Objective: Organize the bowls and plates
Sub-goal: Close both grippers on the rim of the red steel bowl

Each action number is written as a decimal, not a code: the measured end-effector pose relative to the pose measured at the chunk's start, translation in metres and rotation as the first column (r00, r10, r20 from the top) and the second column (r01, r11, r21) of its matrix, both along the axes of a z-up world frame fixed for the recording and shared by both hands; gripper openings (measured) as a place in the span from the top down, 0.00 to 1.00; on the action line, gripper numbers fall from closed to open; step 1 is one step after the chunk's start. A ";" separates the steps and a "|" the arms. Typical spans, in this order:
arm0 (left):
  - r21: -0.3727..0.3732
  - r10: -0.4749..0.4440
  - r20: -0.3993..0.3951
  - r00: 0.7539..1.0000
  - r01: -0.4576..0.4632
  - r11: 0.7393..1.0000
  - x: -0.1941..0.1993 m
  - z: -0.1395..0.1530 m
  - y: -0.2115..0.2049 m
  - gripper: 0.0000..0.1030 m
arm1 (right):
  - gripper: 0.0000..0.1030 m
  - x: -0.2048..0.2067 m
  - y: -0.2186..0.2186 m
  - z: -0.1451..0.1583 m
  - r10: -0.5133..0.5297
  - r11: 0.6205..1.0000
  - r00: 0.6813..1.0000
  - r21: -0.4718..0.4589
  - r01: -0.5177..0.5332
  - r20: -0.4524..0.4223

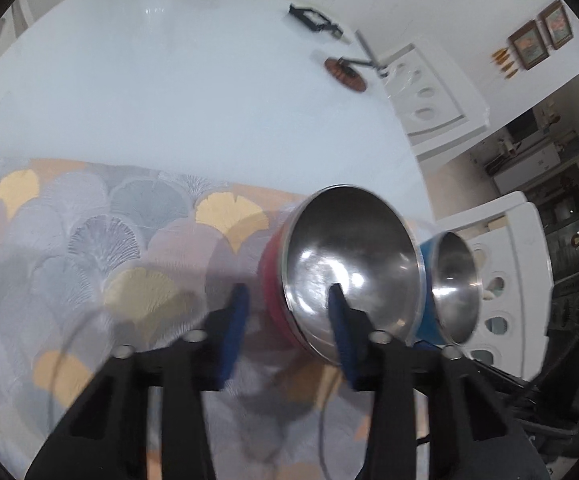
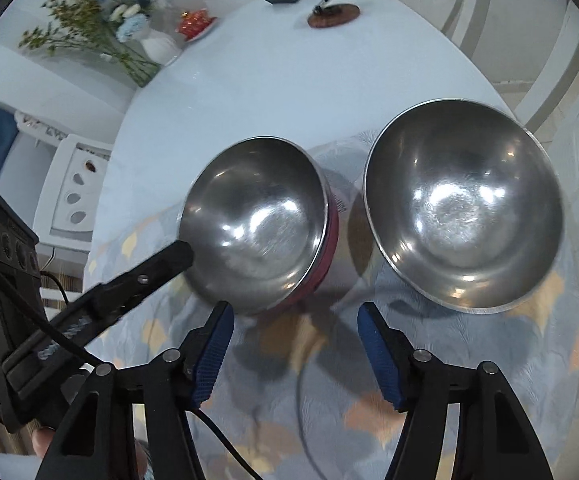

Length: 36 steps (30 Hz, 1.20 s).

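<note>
Two steel-lined bowls sit on a patterned placemat (image 1: pixel 89 240). The red-sided bowl (image 1: pixel 349 264) is tilted; in the right wrist view it (image 2: pixel 261 224) is left of the blue-sided bowl (image 2: pixel 461 204), also seen in the left wrist view (image 1: pixel 453 284). My left gripper (image 1: pixel 289 304) is open, its right finger inside the red bowl, its left finger outside the rim; it shows in the right wrist view (image 2: pixel 181 254) at the bowl's left rim. My right gripper (image 2: pixel 295 320) is open and empty, just in front of the gap between the bowls.
A white round table (image 1: pixel 169 80) carries a phone stand on a wooden base (image 2: pixel 329 12), a vase of flowers (image 2: pixel 157 46) and a red dish (image 2: pixel 197 24) at the far side. White chairs (image 1: pixel 501 288) stand beside the table.
</note>
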<state>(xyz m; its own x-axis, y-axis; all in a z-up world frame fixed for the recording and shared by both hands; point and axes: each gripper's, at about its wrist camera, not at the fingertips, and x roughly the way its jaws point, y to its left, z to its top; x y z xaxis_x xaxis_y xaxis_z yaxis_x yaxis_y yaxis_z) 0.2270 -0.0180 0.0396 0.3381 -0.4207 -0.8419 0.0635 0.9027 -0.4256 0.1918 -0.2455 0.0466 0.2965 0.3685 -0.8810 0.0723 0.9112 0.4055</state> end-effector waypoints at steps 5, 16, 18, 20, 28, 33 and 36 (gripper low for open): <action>-0.014 0.000 -0.018 1.000 0.000 1.000 0.008 -0.014 0.000 0.83 | 0.48 0.005 0.016 -0.002 0.068 0.997 0.997 -0.047 -0.067 0.029; -0.011 0.004 -0.016 1.000 -0.004 1.000 0.003 -0.018 0.001 0.84 | 0.68 0.010 0.026 0.001 0.152 0.979 0.988 -0.144 -0.146 0.034; -0.014 0.013 0.003 1.000 -0.013 1.000 -0.006 -0.008 0.005 0.84 | 0.68 0.004 0.030 0.011 0.179 0.972 0.982 -0.163 -0.169 0.050; -0.002 0.013 0.030 0.999 -0.013 1.000 -0.015 0.005 0.007 0.84 | 0.68 -0.003 0.035 0.023 0.206 0.964 0.976 -0.183 -0.190 0.072; -0.027 0.052 0.153 0.987 -0.048 0.998 -0.062 0.071 0.023 0.84 | 0.68 -0.045 0.050 0.087 0.279 0.943 0.948 -0.230 -0.241 0.150; -0.040 0.048 0.213 0.976 -0.040 0.998 -0.101 0.101 0.027 0.84 | 0.68 -0.089 0.055 0.118 0.281 0.942 0.940 -0.242 -0.232 0.193; -0.030 0.034 0.220 0.975 -0.028 0.999 -0.122 0.106 0.026 0.84 | 0.68 -0.109 0.060 0.125 0.270 0.948 0.942 -0.225 -0.225 0.198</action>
<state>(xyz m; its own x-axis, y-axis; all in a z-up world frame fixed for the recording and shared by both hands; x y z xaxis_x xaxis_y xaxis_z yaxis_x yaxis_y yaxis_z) 0.1051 0.0076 0.1453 0.5272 -0.4284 -0.7338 0.1304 0.8942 -0.4283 0.0829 -0.1854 0.1718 0.4155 0.2821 -0.8648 -0.2371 0.9514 0.1964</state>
